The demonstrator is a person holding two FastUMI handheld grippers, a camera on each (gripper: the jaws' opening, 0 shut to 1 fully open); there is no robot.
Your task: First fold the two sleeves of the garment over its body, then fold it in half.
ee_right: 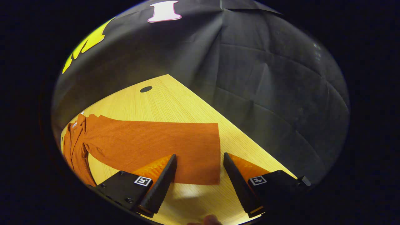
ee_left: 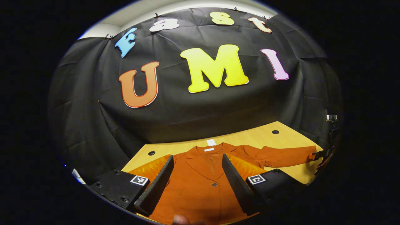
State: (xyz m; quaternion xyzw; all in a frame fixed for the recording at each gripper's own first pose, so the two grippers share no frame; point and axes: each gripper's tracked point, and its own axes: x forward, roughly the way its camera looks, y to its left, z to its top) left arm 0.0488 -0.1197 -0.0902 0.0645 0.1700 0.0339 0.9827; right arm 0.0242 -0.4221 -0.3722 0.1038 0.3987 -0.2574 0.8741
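Sleeve point(ee_right: 156, 143) unfolded on table point(ee_right: 175, 97); my right gripper point(ee_right: 198, 175) and left gripper point(ee_left: 197, 179) spread above garment point(ee_left: 200, 184); all folds remain.

A light wooden table point(ee_left: 282, 137) with a plain straight grain stands against the booth's wall of black cloth point(ee_left: 78, 118), which hangs creased and falls behind the table's far edge. Two small dark round holes sit in the tabletop, one near the far left corner point(ee_left: 151, 153) and one near the far right point(ee_left: 275, 132). Above the cloth a pale strip of ceiling point(ee_left: 147, 11) shows.
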